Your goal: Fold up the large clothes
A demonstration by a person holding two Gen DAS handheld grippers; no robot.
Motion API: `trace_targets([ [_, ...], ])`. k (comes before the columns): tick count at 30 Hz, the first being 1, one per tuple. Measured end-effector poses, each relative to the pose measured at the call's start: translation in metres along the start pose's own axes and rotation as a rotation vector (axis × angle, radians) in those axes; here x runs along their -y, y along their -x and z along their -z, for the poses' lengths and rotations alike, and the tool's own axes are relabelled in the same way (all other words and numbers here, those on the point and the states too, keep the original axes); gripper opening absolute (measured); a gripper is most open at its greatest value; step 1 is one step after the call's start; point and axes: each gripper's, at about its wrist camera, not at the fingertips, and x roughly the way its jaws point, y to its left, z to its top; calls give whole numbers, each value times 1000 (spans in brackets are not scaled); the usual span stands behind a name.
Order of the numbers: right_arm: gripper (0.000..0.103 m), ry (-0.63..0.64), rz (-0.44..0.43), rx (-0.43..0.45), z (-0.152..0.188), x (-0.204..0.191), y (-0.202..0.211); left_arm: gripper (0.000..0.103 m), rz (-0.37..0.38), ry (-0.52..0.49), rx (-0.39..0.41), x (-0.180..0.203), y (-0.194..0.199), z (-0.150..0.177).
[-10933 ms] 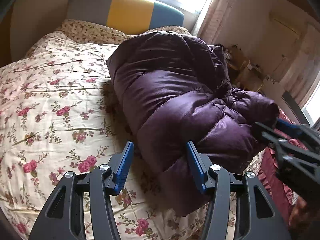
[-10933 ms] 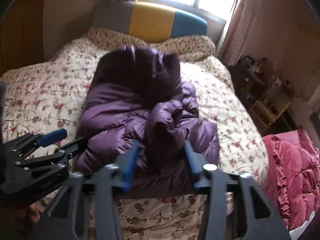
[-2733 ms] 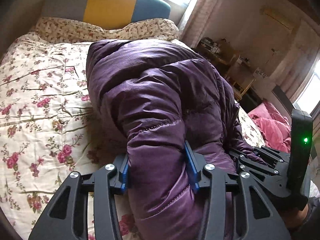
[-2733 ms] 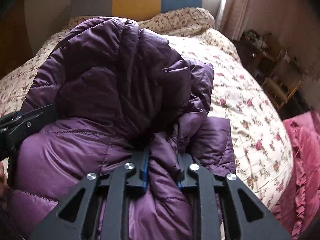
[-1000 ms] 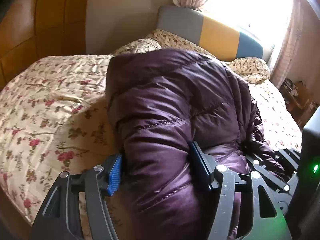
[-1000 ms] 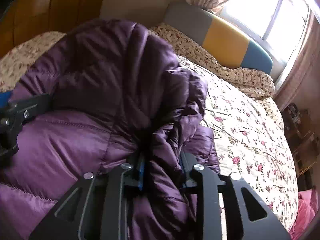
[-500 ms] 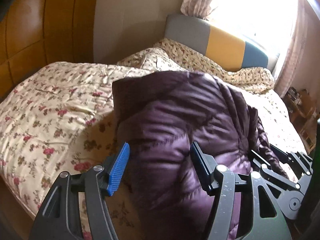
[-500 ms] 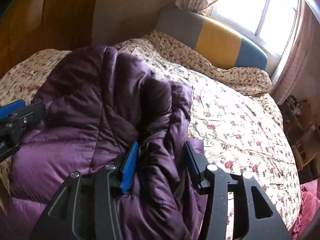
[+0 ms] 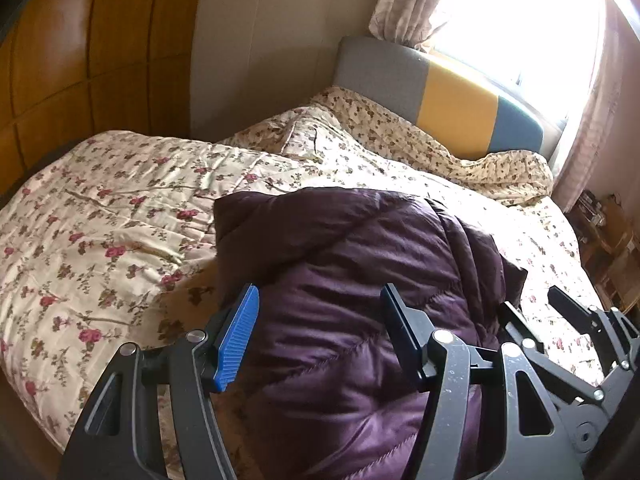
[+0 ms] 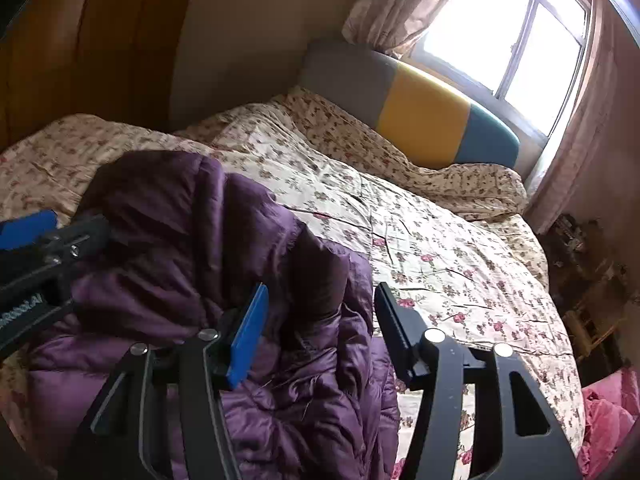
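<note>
A purple quilted down jacket [image 9: 344, 280] lies folded in a bundle on the floral bedspread [image 9: 100, 216]; it also shows in the right wrist view [image 10: 192, 248]. My left gripper [image 9: 320, 320] is open and empty, hovering just above the near end of the jacket. My right gripper [image 10: 320, 312] is open and empty above the jacket's rumpled right side. Each gripper shows at the edge of the other's view.
A grey, yellow and blue headboard [image 9: 452, 108] stands at the far end under a bright window [image 10: 508, 40]. A wooden wall panel [image 9: 80, 60] runs along the left. A pink blanket [image 10: 604, 412] and cluttered furniture [image 10: 580, 272] lie to the right of the bed.
Both grippers, shut on the jacket a second ago, have opened and let it go. They have pulled back and up, and the jacket has settled on the bed.
</note>
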Motion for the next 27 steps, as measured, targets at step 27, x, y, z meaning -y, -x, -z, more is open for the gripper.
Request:
trace_targets([
  [27,49,-64,-70,-104,37,17,-76,71,-67,-73,-60,21,-58,24],
])
